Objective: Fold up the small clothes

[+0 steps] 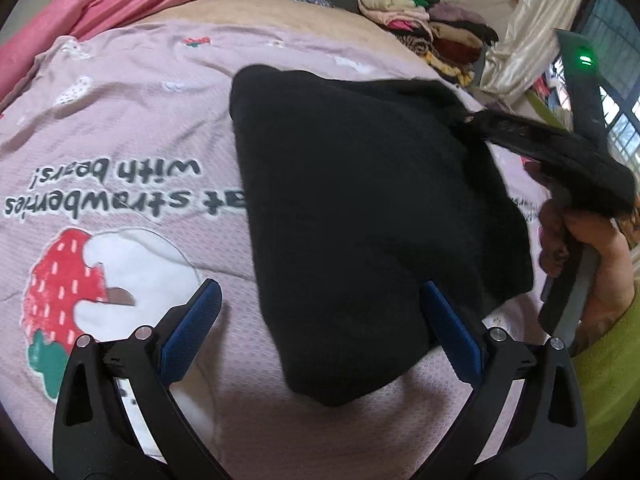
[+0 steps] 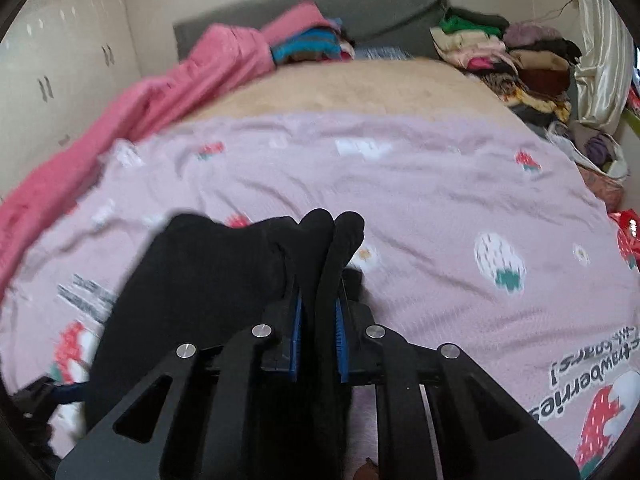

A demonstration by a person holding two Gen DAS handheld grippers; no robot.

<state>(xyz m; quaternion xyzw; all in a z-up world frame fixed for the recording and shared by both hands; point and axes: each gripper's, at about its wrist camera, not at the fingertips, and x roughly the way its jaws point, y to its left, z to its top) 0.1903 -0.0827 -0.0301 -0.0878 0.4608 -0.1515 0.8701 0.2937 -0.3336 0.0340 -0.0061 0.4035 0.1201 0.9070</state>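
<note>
From the left wrist, one black garment [image 1: 360,208] lies on the pink strawberry blanket [image 1: 120,128] spread over the bed; the left gripper [image 1: 320,320] hangs over its near corner with its two blue-padded fingers [image 1: 192,328] spread wide, holding nothing; at the right edge the right gripper [image 1: 568,168] lifts a strip of the same cloth off the blanket. To fold well, I judge the open fingers should pin or pinch the near hem so the body stays flat while the raised edge is carried across.

From the right wrist, the right gripper's fingers [image 2: 296,340] are clamped on a bunched fold of the garment, which pokes up between the two pads; the rest trails down to the left onto the blanket. Behind, I count two heaps of clothes, one pile by the headboard [image 2: 316,44] and one pile at the right side [image 2: 504,56], plus one pink quilt [image 2: 160,84].
</note>
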